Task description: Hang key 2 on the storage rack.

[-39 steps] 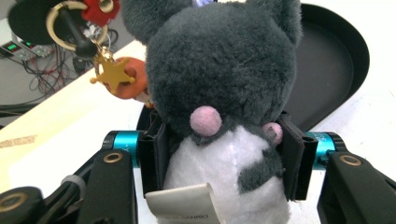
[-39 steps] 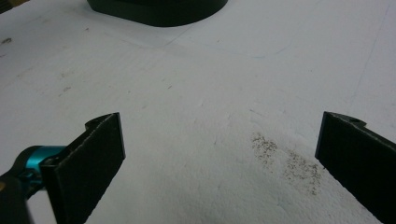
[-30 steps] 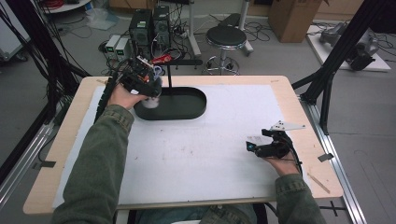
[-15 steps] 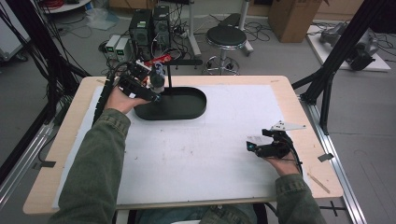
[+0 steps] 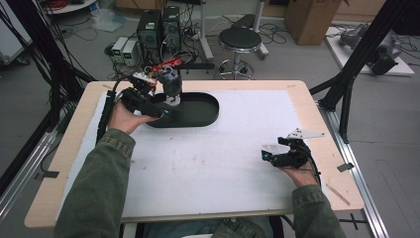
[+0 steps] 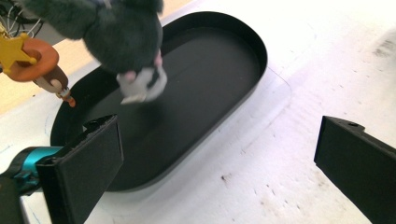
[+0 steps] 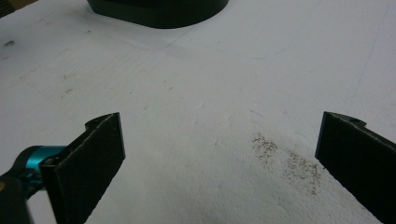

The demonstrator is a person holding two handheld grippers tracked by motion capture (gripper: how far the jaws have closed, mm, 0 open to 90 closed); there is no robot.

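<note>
White table [image 5: 237, 163], tray [image 6: 233, 56] at far-left edge.

High view from above the near table edge, facing forward and down on the tray [image 5: 198, 116], left gripper view very near the tray [image 6: 210, 84], right gripper view low, farther, tray [image 7: 159, 11] at top

Left tongs [image 5: 166, 110], jaws just opened, beside grey plush toy [image 5: 171, 85] in black tray [image 5: 205, 111].
</note>
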